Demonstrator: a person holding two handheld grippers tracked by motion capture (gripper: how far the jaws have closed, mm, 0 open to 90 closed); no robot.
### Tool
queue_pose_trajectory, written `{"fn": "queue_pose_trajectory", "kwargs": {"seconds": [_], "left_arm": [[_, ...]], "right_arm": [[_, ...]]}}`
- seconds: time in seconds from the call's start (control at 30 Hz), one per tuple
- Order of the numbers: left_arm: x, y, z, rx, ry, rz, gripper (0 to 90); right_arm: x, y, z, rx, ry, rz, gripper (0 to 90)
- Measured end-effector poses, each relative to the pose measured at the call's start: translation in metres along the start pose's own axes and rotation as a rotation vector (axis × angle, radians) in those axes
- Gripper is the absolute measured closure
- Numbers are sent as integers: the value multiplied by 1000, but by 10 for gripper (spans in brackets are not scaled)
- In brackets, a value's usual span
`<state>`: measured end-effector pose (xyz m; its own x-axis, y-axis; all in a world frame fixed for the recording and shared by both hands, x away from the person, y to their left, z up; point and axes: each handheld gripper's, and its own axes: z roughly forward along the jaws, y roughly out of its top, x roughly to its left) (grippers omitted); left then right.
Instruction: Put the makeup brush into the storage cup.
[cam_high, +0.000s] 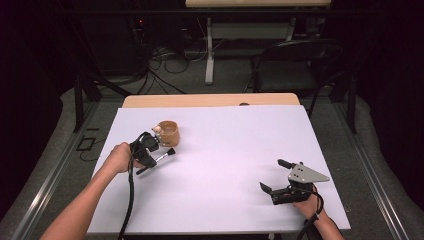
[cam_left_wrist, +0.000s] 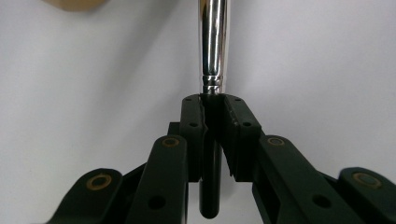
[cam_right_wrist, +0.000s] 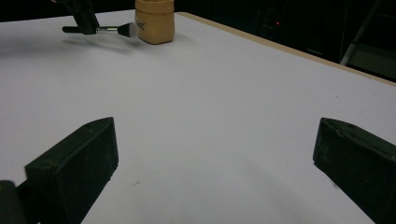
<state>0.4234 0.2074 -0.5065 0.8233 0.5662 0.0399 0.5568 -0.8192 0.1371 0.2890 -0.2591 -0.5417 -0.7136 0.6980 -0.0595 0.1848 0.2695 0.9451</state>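
A makeup brush (cam_left_wrist: 213, 46) with a shiny silver ferrule and a black handle is clamped by its handle in my left gripper (cam_left_wrist: 212, 105), which is shut on it. In the high view that gripper (cam_high: 150, 161) holds the brush (cam_high: 162, 156) level just above the white table, its bristle end pointing toward the tan wooden cup (cam_high: 168, 132). The right gripper view has the brush (cam_right_wrist: 116, 29) with its bristles close beside the cup (cam_right_wrist: 155, 21). My right gripper (cam_high: 274, 176) rests at the table's near right, jaws wide open with nothing between them (cam_right_wrist: 215, 140).
The white table top (cam_high: 225, 150) has a wooden strip along its far edge. A black chair (cam_high: 295, 60) and a tangle of cables on the floor lie beyond the table. A small pale item sits in the cup's mouth.
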Motion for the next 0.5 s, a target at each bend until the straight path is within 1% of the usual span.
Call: {"fn": "queue_pose_trajectory", "kwargs": {"seconds": [0.03,0.07,0.1,0.23,0.33,0.5], "left_arm": [[-1,-1,-1,-15,2,-3,793],[-1,-1,-2,-17,0,0,793],[-1,-2,-3,-29,2,-4,793],[-1,-3,-6,-46,6,-12,793],[-3,-4,-8,-77,1,-15,793],[-7,-5,-13,-116,3,-10,793]], "right_arm": [[0,0,0,1,-1,0,0],[0,0,0,1,-1,0,0],[0,0,0,1,-1,0,0],[0,0,0,2,-1,-1,0],[0,0,0,2,-1,0,0],[0,0,0,2,-2,1,0]]}}
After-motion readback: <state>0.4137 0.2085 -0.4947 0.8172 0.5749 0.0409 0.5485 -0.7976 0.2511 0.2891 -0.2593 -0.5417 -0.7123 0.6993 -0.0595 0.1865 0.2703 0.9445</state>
